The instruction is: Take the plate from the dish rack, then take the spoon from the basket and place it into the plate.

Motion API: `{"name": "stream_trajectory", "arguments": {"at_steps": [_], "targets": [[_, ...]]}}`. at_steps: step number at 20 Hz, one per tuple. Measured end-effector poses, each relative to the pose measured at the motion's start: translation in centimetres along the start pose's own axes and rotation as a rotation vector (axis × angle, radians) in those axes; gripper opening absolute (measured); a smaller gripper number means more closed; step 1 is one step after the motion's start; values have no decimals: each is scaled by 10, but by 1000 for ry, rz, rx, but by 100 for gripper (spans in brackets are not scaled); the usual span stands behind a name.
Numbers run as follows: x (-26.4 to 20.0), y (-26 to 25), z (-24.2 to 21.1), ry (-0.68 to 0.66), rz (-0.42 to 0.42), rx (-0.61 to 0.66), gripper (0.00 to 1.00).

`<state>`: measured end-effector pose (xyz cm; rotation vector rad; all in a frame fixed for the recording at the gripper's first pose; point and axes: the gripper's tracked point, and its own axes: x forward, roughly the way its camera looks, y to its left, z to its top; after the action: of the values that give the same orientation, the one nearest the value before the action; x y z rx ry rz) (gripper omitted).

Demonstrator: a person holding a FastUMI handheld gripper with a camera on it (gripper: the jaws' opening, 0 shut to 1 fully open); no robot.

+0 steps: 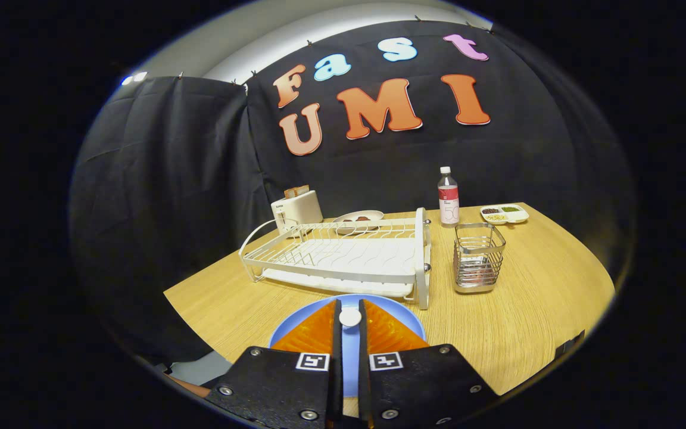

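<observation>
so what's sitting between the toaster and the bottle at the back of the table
In the gripper view, a dish of dark food lies between toaster and bottle, behind the dish rack.

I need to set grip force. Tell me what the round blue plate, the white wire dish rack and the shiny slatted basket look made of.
Round blue plate: probably plastic or glazed ceramic; smooth, even colour. The gripper is shut on a small white spoon over it. White wire dish rack: thin rods, apparently coated metal, over a white tray. Shiny slatted basket: likely polished steel; mirror-like glints.
</observation>
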<state>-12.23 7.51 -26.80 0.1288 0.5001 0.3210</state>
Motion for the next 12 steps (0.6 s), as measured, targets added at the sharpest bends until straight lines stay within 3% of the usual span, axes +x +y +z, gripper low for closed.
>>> {"name": "stream_trajectory", "arguments": {"at_steps": [6, 9, 12], "targets": [[-1, -12, -27, 99, -43, 13, 20], [-1, -6, 1, 27, -32, 27, 33], [-6, -12, 44, -96, -83, -5, 49]]}}
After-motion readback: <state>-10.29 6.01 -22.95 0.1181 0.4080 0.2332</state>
